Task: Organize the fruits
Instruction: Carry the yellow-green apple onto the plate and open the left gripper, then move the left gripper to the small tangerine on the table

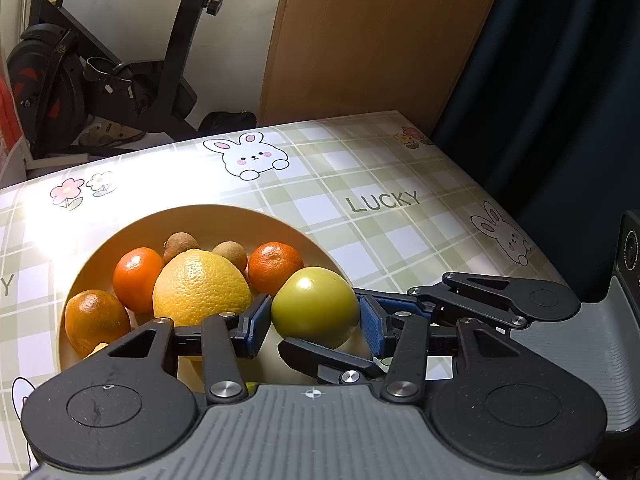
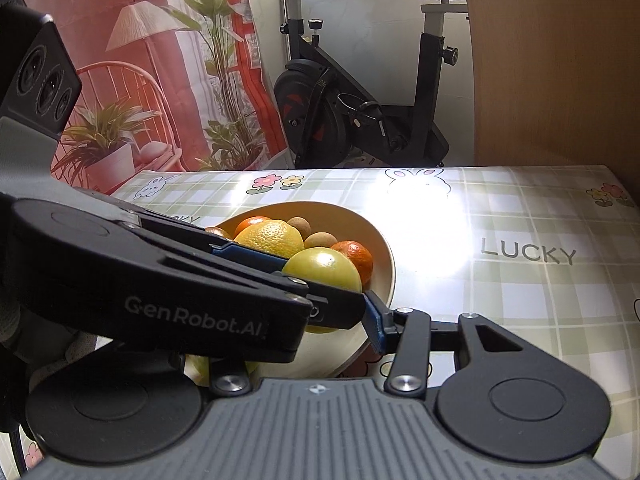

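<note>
Green apple [image 1: 315, 306], round with no clear long axis, at bowl [image 1: 208, 220] near rim; left tool [image 1: 316, 320] part-open, clamping it. Right tool [image 2: 312, 322] grip: cannot tell.

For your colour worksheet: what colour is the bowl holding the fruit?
Yellow-tan bowl; left wrist view shows it best.

Home setting, living/spare-room corner.
Table with a cartoon bunny-and-flower plaid tablecloth [image 1: 360, 184] marked "LUCKY", a black exercise bike [image 2: 360, 112] parked right behind it, a printed backdrop [image 2: 160, 72] showing a lamp, chair and potted plants, a wooden panel [image 1: 372, 36] and a dark curtain [image 1: 560, 80] beside the table.
</note>
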`<state>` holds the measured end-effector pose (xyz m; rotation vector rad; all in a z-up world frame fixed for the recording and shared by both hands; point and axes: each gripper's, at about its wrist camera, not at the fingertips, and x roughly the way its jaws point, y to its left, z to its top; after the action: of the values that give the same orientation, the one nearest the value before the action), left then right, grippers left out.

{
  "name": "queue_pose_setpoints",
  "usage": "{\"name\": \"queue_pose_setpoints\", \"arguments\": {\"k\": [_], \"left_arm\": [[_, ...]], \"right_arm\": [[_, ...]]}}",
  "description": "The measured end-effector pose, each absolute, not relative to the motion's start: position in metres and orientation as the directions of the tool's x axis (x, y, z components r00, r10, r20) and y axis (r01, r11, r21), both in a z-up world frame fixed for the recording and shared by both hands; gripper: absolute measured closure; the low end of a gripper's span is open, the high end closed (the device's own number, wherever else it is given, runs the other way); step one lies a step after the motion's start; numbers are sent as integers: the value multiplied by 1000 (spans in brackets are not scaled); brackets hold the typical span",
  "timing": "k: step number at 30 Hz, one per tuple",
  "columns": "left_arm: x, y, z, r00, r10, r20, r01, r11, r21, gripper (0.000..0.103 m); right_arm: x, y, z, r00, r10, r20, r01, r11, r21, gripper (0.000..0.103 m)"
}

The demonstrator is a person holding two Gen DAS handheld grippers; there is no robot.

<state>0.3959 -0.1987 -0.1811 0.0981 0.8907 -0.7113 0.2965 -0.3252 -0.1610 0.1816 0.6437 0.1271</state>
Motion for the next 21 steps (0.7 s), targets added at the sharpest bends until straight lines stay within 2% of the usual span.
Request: {"name": "queue_pose_setpoints", "arguments": {"k": [21], "left_arm": [[388,-180,-162,455,-535,-712,590,780,-210,51]], "right_arm": [[314,-318,-161,774,124,-621,-16,984,176,55]]}}
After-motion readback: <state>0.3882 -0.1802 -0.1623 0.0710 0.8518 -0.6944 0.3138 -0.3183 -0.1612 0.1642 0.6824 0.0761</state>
